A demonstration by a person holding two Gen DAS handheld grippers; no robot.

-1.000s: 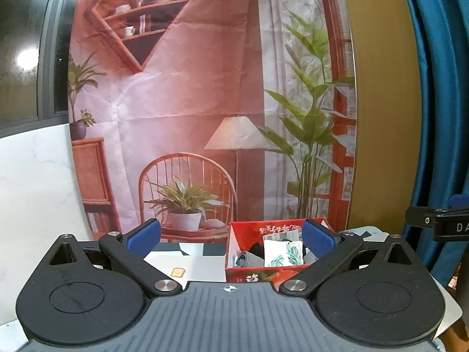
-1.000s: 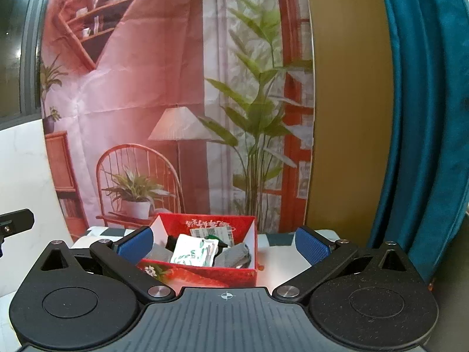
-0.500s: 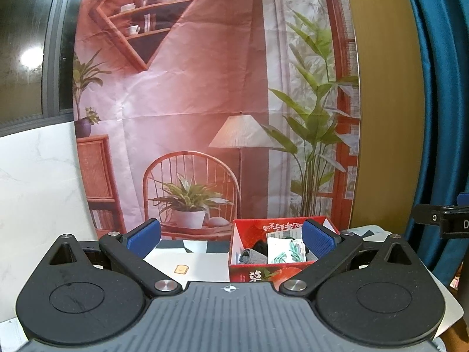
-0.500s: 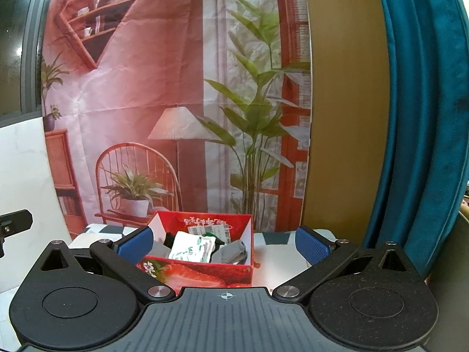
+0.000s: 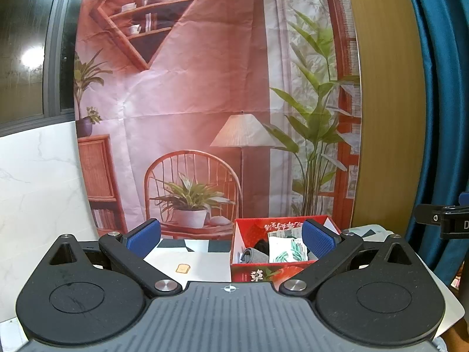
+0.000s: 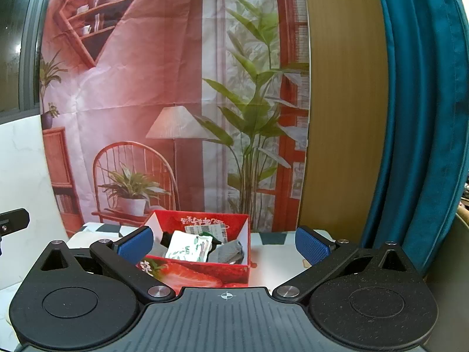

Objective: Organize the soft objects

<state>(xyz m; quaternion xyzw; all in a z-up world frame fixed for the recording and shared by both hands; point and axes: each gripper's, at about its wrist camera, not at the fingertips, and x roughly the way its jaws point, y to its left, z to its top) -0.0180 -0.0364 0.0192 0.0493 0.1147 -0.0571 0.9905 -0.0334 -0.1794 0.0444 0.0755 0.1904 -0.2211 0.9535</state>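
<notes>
A red strawberry-printed box (image 5: pixel 265 274) (image 6: pixel 205 274) stands on the white table ahead of both grippers. Inside it lie a white leaf-patterned soft pack (image 5: pixel 285 250) (image 6: pixel 189 248), grey rolled socks (image 5: pixel 252 255) (image 6: pixel 227 252) and a dark item (image 5: pixel 261 245). My left gripper (image 5: pixel 231 236) is open and empty, with the box behind its right finger. My right gripper (image 6: pixel 224 242) is open and empty too, with the box behind its left finger. Both are held short of the box, apart from it.
The table (image 5: pixel 202 265) carries a small toast sticker (image 5: pixel 183 268). A printed room backdrop (image 5: pixel 205 102) hangs behind the table, with a wooden panel (image 6: pixel 346 117) and a blue curtain (image 6: pixel 425 117) to the right. A white marble board (image 5: pixel 35 190) stands on the left.
Both views have drifted slightly, so the box sits a little differently in each. Both grippers remain open and empty.
</notes>
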